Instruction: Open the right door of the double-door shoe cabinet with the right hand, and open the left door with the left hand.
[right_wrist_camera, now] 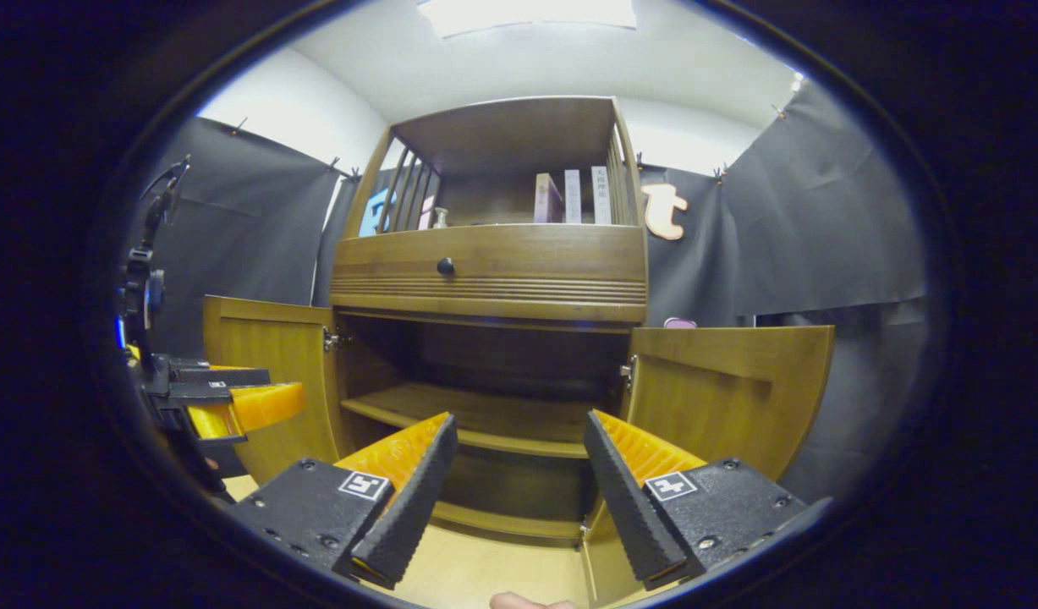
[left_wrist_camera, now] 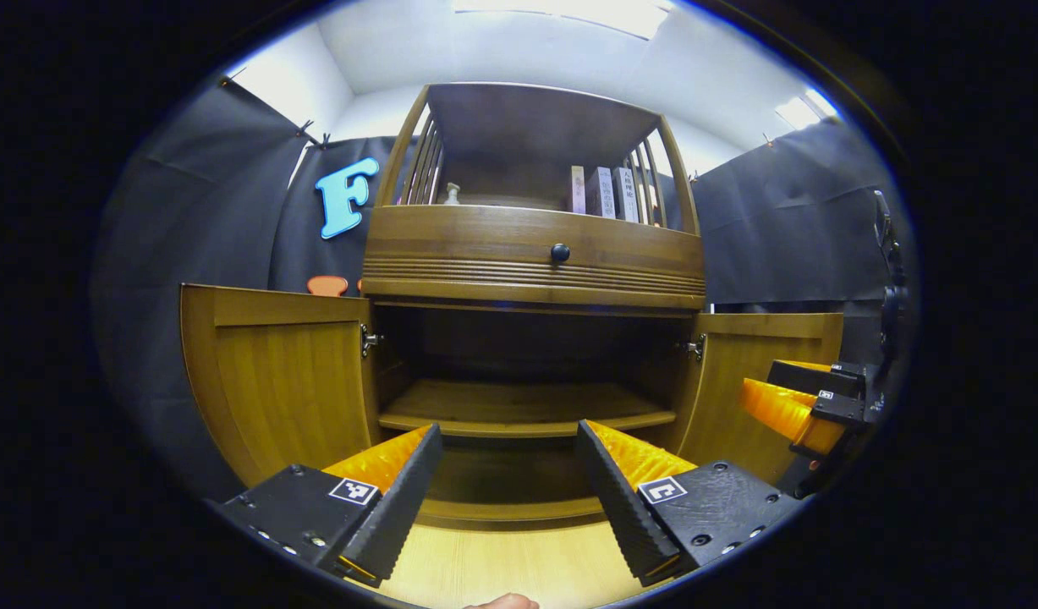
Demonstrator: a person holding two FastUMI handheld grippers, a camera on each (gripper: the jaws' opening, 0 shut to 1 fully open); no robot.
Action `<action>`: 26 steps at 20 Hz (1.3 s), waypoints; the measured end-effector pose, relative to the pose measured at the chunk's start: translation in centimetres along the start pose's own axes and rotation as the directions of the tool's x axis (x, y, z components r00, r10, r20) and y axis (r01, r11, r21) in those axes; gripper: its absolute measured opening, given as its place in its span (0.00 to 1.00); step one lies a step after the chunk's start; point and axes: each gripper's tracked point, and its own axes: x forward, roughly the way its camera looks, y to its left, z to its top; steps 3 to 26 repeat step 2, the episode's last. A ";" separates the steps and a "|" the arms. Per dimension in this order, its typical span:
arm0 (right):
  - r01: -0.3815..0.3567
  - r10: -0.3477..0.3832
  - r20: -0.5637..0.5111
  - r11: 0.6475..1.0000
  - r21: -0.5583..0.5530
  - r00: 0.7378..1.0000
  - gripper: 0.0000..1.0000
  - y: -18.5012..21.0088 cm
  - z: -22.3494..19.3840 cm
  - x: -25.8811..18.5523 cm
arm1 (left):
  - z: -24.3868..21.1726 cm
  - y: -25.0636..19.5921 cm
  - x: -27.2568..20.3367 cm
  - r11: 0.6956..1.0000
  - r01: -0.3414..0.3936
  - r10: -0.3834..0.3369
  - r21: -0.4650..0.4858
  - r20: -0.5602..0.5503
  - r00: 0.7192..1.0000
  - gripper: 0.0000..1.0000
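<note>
Fingers (right_wrist_camera: 417, 482) parted, cabinet (right_wrist_camera: 493, 262) ahead, both doors swung wide.

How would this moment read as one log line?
left door open | right door open | left gripper open, empty | right gripper open, empty

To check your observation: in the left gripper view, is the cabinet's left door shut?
No, the left door stands swung wide open, showing the shelf inside the cabinet.

Bright ceiling panel (right_wrist_camera: 525, 14) overhead, blown out w/ glare. Cabinet interior (left_wrist_camera: 519, 355) ahead of tool is left in shadow. Strong fisheye bending at edges; focus sharp throughout.
</note>
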 end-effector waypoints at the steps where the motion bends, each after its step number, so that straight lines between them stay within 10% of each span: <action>1: -0.007 0.007 0.014 1.000 0.009 1.000 0.95 0.0 0.3 -0.2 | 0.3 0.0 0.0 1.000 -0.004 0.004 0.000 0.008 1.000 1.00; 26: -0.019 0.019 0.030 1.000 0.024 0.999 0.97 0.1 0.8 -0.2 | 0.7 0.1 -0.1 1.000 -0.006 0.006 -0.003 0.022 1.000 1.00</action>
